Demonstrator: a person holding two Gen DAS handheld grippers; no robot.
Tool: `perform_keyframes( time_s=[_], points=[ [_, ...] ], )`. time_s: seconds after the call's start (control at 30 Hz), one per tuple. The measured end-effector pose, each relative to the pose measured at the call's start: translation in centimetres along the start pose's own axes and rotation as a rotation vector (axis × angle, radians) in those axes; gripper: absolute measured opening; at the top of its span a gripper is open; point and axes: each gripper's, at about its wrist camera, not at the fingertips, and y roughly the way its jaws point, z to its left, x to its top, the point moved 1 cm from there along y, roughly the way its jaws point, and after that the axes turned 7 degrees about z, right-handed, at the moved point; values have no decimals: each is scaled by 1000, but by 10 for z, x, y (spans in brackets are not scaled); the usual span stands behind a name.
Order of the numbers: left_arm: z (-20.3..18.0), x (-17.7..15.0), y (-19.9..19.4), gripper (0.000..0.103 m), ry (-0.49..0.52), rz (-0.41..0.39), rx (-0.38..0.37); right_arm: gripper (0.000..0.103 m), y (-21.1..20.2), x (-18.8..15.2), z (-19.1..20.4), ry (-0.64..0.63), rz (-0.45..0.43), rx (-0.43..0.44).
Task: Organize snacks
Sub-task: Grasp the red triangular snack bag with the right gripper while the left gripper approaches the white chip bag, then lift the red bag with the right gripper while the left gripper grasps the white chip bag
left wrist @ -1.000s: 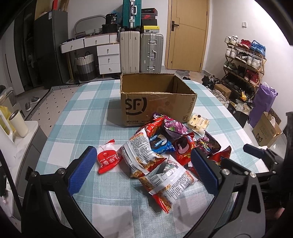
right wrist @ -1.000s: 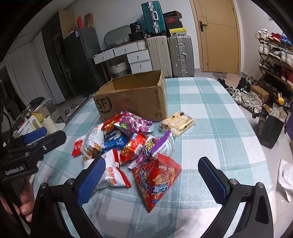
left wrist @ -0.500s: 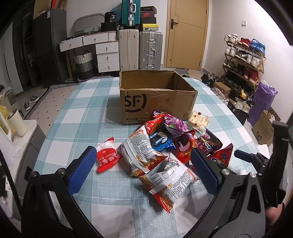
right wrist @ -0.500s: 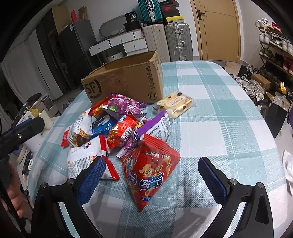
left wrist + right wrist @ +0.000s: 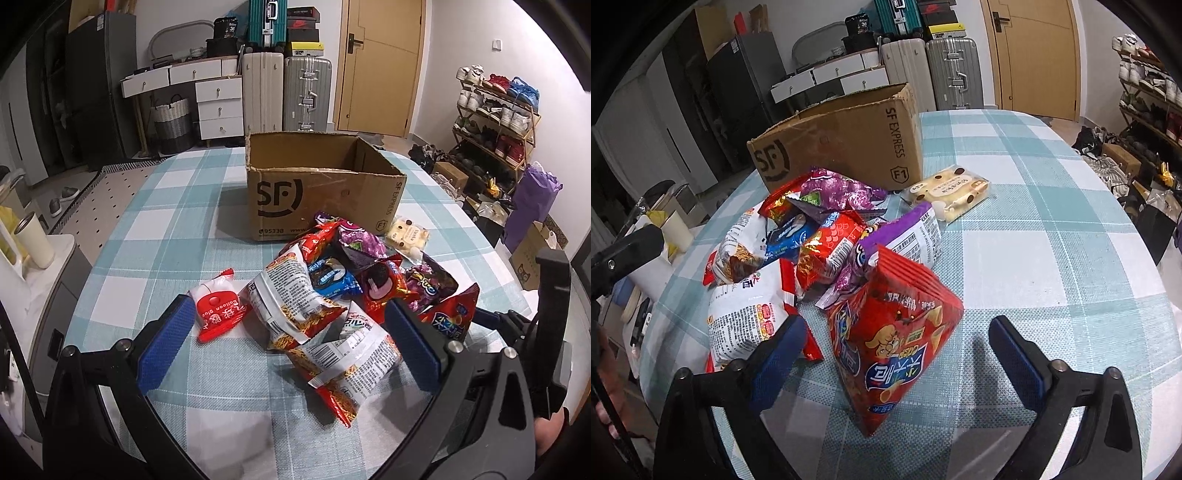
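My right hand-held gripper (image 5: pixel 897 343) hangs released, its fingers either side of the red chip bag (image 5: pixel 890 350). My left hand-held gripper (image 5: pixel 288 343) gapes above the white noodle packs (image 5: pixel 295 299) on the table (image 5: pixel 155 229).

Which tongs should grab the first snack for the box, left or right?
Probably right. The right tongs are open with the big red chip bag squarely between the fingers. The left tongs are open too, but over overlapping bags, further from the cardboard box.
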Motion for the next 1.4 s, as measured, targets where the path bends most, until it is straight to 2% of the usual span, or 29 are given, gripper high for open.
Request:
perform_keyframes(
  time_s=[0.1,0.13,0.23,0.3,0.5,0.67,0.9,1.03,1.2,1.4],
  points=[
    [6,1,1,102,-11,1,9,78,6,-1,-1,3,24,15],
    [8,0,0,102,-16,1,11,78,6,-2,-1,2,19,16],
    [15,-1,2,102,-31,9,20,69,6,-3,0,-5,16,32],
    [21,-3,3,102,-41,13,28,56,7,-4,-1,-5,12,44],
    [34,-10,8,102,-63,42,30,45,4,-5,-3,-3,5,89],
    [36,-20,12,102,-46,64,13,43,0,-7,-2,0,-1,106],
    [28,-29,25,102,-15,123,-55,43,-11,-13,-6,19,-21,131],
    [12,-30,35,102,31,165,-102,43,-20,-17,-8,21,-35,146],
    [-9,-31,54,102,89,236,-125,43,-28,-22,-10,21,-48,155],
    [-33,-28,61,102,159,234,-131,43,-30,-27,-15,36,-50,158]
  ],
)
